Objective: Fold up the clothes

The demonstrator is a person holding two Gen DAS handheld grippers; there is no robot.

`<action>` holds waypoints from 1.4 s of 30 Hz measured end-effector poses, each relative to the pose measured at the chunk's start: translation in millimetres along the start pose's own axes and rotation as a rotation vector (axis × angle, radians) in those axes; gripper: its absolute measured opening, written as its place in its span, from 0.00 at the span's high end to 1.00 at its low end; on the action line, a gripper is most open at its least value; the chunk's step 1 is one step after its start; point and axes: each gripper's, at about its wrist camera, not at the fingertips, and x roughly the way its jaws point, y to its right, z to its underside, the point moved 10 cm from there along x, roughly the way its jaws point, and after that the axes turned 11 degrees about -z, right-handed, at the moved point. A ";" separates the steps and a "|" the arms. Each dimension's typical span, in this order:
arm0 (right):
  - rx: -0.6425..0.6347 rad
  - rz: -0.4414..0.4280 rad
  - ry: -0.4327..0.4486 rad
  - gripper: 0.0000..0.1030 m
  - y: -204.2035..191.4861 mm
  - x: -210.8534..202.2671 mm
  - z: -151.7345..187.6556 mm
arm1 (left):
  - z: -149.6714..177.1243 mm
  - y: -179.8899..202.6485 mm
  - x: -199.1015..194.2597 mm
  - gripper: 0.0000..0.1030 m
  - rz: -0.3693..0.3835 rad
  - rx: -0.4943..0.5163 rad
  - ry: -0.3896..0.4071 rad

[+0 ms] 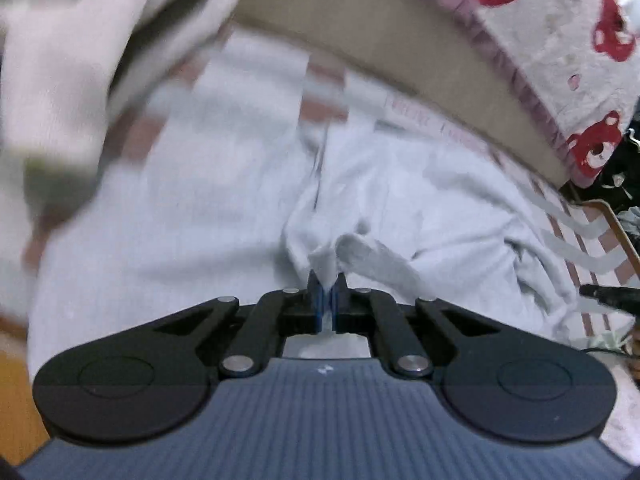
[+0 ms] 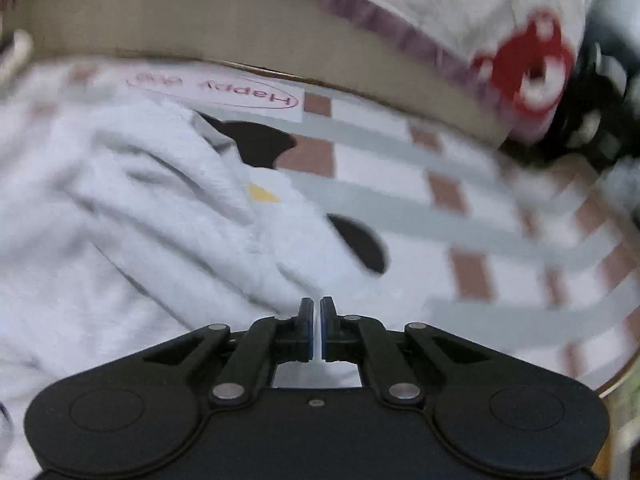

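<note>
A pale grey-white garment (image 1: 224, 208) lies rumpled across a checked tablecloth. My left gripper (image 1: 327, 280) is shut on a pinched fold of that garment, and a tuft of cloth sticks up between its fingers. In the right wrist view the same garment (image 2: 132, 208) fills the left half, with black patches and a small yellow mark on it. My right gripper (image 2: 316, 304) is shut at the garment's edge, its pads almost touching; I cannot tell whether cloth is caught between them. Both views are motion-blurred.
The tablecloth (image 2: 460, 184) has grey and brown-pink stripes and a "Happy day" label. A tan board (image 1: 380, 52) runs along the far side, with a white fabric printed with red bears (image 1: 560, 32) over it. A black object (image 1: 608, 296) pokes in at the right.
</note>
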 end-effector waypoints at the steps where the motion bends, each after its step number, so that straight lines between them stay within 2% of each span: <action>1: 0.056 -0.068 0.017 0.90 4.4 -5.2 -2.3 | 1.2 -4.9 -0.3 0.95 -0.025 -0.007 -0.005; 4: 0.192 -0.305 0.052 0.88 10.5 -18.8 -8.2 | -8.8 -16.9 -6.6 0.92 -0.096 -0.005 0.050; 5: 0.186 -0.332 0.068 0.86 8.3 -21.1 -9.9 | -14.8 -19.0 -11.7 0.92 -0.101 -0.013 0.084; 6: 0.179 -0.359 0.084 0.77 6.0 -23.5 -11.6 | -21.1 -19.7 -17.3 0.89 -0.084 -0.022 0.118; 7: 0.172 -0.386 0.100 0.67 3.8 -26.0 -13.3 | -25.7 -19.6 -21.6 0.81 -0.060 -0.032 0.144; 8: 0.147 -0.389 0.086 0.64 3.0 -22.4 -13.3 | -28.5 -20.8 -24.5 0.74 -0.043 -0.048 0.160; 11: 0.072 -0.398 0.044 0.63 0.7 -11.4 -13.2 | -34.3 -25.2 -30.8 0.74 -0.018 -0.083 0.190; 13: 0.022 -0.404 0.015 0.64 -0.6 -4.1 -13.1 | -34.8 -30.3 -32.2 0.73 -0.031 -0.084 0.195; 15: -0.027 -0.409 -0.013 0.63 -1.8 3.1 -12.9 | -32.9 -35.6 -29.2 0.73 -0.045 -0.084 0.178; 19: -0.127 -0.419 -0.070 0.64 -3.6 17.4 -12.5 | -20.5 -19.1 -4.4 0.71 0.048 -0.103 0.045; 22: -0.202 -0.426 -0.112 0.63 -4.6 28.0 -12.3 | -15.6 -6.7 7.8 0.65 -0.023 0.001 0.029; 23: -0.227 -0.428 -0.126 0.63 -4.8 31.5 -12.2 | -14.1 -2.9 11.9 0.57 -0.050 0.041 0.025; 25: -0.204 -0.449 -0.159 0.63 -5.9 39.9 -3.4 | -11.4 2.7 20.0 0.52 -0.074 0.083 0.011; 26: -0.198 -0.419 -0.182 0.65 -4.8 41.9 1.9 | -7.8 6.3 24.8 0.52 -0.068 0.102 -0.013; 27: -0.192 -0.389 -0.205 0.91 -3.6 43.7 7.3 | -1.9 11.6 30.2 0.54 -0.053 0.134 -0.050; 28: -0.185 -0.359 -0.228 0.95 -2.4 45.4 12.6 | 3.7 14.4 31.7 0.76 -0.065 0.171 -0.062; 29: -0.179 -0.328 -0.251 0.96 -1.2 46.9 18.0 | 8.7 16.1 31.6 0.99 -0.089 0.208 -0.063; 31: -0.213 -0.294 -0.152 0.96 -6.2 25.2 11.8 | -0.6 11.7 11.3 1.00 -0.166 0.234 0.058; 33: -0.239 -0.190 -0.042 0.97 -3.6 -4.8 3.7 | -24.5 -2.8 -28.0 1.00 -0.233 0.178 0.253; 34: -0.277 -0.116 0.001 0.97 -3.5 -18.4 3.8 | -29.5 -12.4 -36.2 1.00 -0.255 0.139 0.287; 36: -0.353 0.033 0.086 0.97 -4.3 -47.7 3.5 | -33.3 -32.5 -41.9 1.00 -0.291 0.060 0.302; 37: -0.376 0.094 0.020 0.97 -4.1 -44.6 14.6 | -35.1 -42.7 -44.8 1.00 -0.308 0.020 0.310; 38: -0.399 0.154 -0.047 0.97 -3.8 -42.2 25.6 | -30.9 -48.2 -36.9 1.00 -0.304 -0.008 0.267; 39: -0.414 0.153 -0.110 0.97 -7.4 -35.6 39.3 | -26.3 -48.8 -28.8 1.00 -0.281 -0.027 0.224; 41: -0.393 0.024 -0.121 0.97 -20.7 -31.2 51.3 | -25.0 -37.7 -25.8 0.99 -0.204 -0.022 0.205; 42: -0.341 -0.023 -0.111 0.95 -19.2 -34.0 49.6 | -24.8 -31.3 -25.4 0.98 -0.164 -0.016 0.199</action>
